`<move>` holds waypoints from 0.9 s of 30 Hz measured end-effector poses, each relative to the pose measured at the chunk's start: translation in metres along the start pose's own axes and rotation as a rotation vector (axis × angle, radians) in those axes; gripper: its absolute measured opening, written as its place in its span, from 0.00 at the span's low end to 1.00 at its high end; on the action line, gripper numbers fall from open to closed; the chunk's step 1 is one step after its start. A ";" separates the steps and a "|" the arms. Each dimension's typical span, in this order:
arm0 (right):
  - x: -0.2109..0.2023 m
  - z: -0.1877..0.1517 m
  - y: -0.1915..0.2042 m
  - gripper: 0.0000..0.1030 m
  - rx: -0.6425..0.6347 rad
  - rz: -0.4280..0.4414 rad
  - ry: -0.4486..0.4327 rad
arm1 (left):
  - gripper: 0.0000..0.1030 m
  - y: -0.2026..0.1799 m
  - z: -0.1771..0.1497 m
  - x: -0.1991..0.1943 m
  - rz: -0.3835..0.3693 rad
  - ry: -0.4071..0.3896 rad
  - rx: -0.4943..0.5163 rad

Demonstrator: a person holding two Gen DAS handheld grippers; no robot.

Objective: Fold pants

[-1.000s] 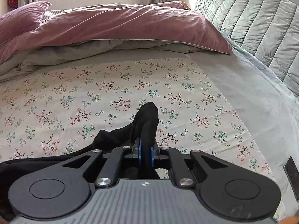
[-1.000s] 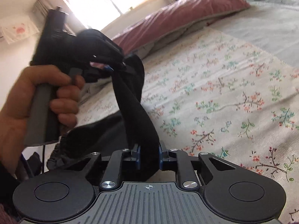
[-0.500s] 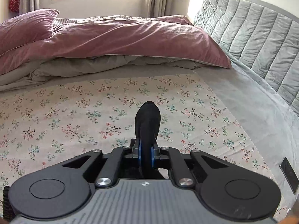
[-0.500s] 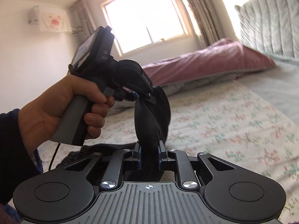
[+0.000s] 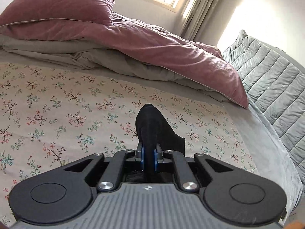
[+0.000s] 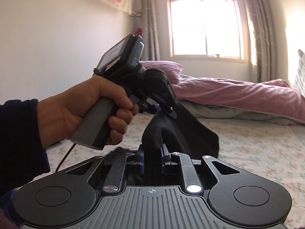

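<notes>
Up above the bed (image 5: 63, 103) there is one pair of black pants (image 6: 171, 131), and two grippers hold it in the air. One is the left gripper (image 5: 149, 153), and its blue pads (image 5: 142, 155) pinch a thick fold of the pants. A black hump of cloth sticks out past the pads, and a flap hangs down on the right side of it. The other is the right gripper (image 6: 152, 159), and it also pinches a bunched fold tight between its two pads. In the right view, one hand (image 6: 85, 110) holds the left gripper by its gray handle, with a dark sleeve (image 6: 19, 143) behind it. The cloth runs like a short band from the right gripper, up and a bit to the left, to the left gripper. So the part held runs from one gripper to the other, and the grippers are close together. How the rest of the pants points I cannot tell, because most of it hangs below out of sight. One sheet with little flowers lies on the bed under the pants. One pink blanket (image 5: 152, 47) is piled at the far side, with one pink pillow (image 5: 57, 5) on it. One window (image 6: 205, 26) glows bright with curtains by its sides, and one gray padded headboard (image 5: 270, 80) stands at the right.
</notes>
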State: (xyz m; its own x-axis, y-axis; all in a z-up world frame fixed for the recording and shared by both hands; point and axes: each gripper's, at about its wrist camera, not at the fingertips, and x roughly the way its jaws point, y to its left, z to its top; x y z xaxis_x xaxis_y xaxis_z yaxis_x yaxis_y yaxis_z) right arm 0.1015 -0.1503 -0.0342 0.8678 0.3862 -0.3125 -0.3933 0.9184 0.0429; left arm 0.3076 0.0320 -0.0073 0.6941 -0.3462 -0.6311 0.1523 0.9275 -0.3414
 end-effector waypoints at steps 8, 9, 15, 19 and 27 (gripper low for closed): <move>0.054 0.000 0.057 0.15 -0.101 0.068 0.057 | 0.24 0.064 -0.007 0.001 0.021 0.013 -0.005; 0.062 -0.002 0.062 0.15 -0.111 0.070 0.071 | 0.24 0.071 -0.010 0.004 0.021 0.016 -0.005; 0.102 -0.015 0.091 0.15 -0.179 0.088 0.141 | 0.25 0.106 -0.023 0.019 -0.009 0.058 -0.046; 0.126 -0.024 0.108 0.15 -0.258 0.080 0.203 | 0.31 0.121 -0.038 0.028 0.017 0.113 -0.063; 0.140 -0.041 0.127 0.15 -0.335 0.080 0.283 | 0.44 0.125 -0.047 0.018 0.060 0.094 -0.045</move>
State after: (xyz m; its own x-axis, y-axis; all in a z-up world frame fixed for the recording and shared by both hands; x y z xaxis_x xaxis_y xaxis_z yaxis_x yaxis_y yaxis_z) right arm 0.1609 0.0168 -0.1119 0.7320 0.3734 -0.5699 -0.5727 0.7904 -0.2176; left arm 0.3059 0.1348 -0.0939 0.6319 -0.3041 -0.7129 0.0790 0.9403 -0.3310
